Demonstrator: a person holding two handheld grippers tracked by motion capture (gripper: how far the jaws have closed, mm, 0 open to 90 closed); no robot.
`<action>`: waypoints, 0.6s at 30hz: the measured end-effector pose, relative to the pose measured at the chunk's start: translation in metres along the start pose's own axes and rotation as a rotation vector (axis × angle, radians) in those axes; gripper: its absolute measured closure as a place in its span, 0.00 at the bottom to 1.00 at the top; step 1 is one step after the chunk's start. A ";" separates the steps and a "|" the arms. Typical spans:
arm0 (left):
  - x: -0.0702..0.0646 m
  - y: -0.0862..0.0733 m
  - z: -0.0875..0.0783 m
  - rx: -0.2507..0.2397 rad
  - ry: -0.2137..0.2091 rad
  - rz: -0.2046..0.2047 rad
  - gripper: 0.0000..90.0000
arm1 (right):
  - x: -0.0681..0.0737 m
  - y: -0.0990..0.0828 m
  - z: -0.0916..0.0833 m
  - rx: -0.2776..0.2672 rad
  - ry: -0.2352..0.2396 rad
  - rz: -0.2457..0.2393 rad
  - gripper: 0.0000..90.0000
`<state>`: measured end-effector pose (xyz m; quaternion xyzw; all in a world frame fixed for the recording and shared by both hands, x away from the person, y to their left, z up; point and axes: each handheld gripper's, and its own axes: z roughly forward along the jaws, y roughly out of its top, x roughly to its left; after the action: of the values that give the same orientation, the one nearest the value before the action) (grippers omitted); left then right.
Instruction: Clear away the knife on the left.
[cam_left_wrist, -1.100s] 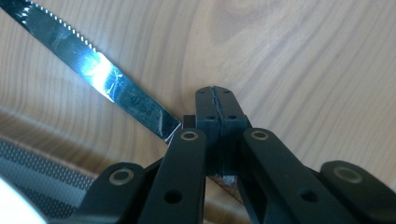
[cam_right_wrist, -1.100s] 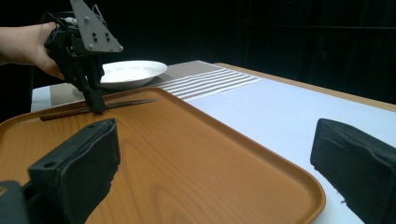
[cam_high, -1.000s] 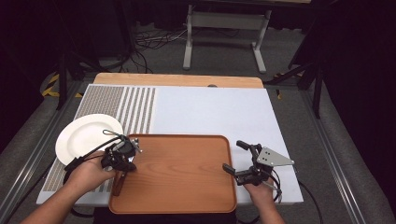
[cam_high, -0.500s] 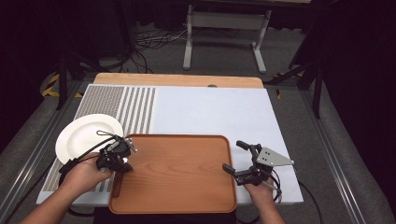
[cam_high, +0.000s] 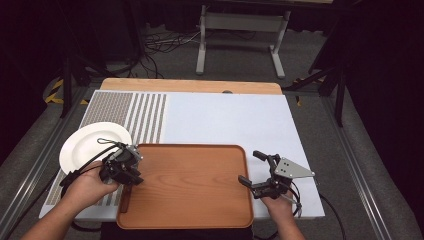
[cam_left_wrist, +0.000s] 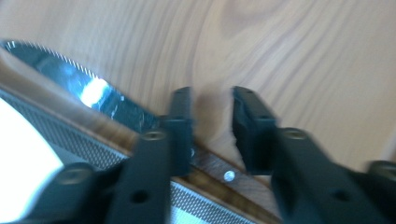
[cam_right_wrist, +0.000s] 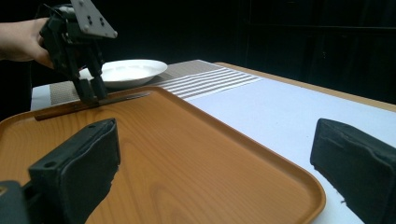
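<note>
A knife (cam_high: 125, 198) with a serrated blade (cam_left_wrist: 88, 86) and a riveted wooden handle lies along the left rim of the wooden tray (cam_high: 190, 185). My left gripper (cam_high: 130, 179) points down onto it. Its jaws stand a little apart over the handle, just behind the blade, in the left gripper view (cam_left_wrist: 212, 121). The right gripper view shows that left gripper (cam_right_wrist: 92, 91) with its tips down on the knife (cam_right_wrist: 79, 106). My right gripper (cam_high: 250, 166) rests wide open at the tray's right edge, and nothing sits between its jaws (cam_right_wrist: 215, 140).
A white plate (cam_high: 87, 145) sits just left of the tray on a striped grey placemat (cam_high: 145, 112). A pale mat (cam_high: 225, 120) covers the table beyond the tray. Cables trail from both grippers toward the near edge.
My left gripper has shifted slightly left and toward the near edge, settling over the knife at the tray's left rim. The right gripper has not moved.
</note>
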<state>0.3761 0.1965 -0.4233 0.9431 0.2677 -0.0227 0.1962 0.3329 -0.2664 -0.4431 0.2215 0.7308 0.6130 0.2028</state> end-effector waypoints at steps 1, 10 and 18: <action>-0.002 0.000 -0.004 -0.033 -0.005 -0.001 0.57 | 0.000 0.000 0.000 -0.002 0.000 -0.001 0.02; -0.012 -0.009 -0.025 -0.264 0.027 0.020 0.12 | 0.001 0.002 -0.002 -0.011 -0.003 -0.008 0.02; -0.018 -0.023 -0.033 -0.438 0.034 0.036 0.04 | 0.001 0.003 -0.003 -0.018 -0.004 -0.012 0.02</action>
<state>0.3471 0.2179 -0.3984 0.8829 0.2524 0.0552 0.3921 0.3305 -0.2674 -0.4396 0.2165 0.7260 0.6180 0.2101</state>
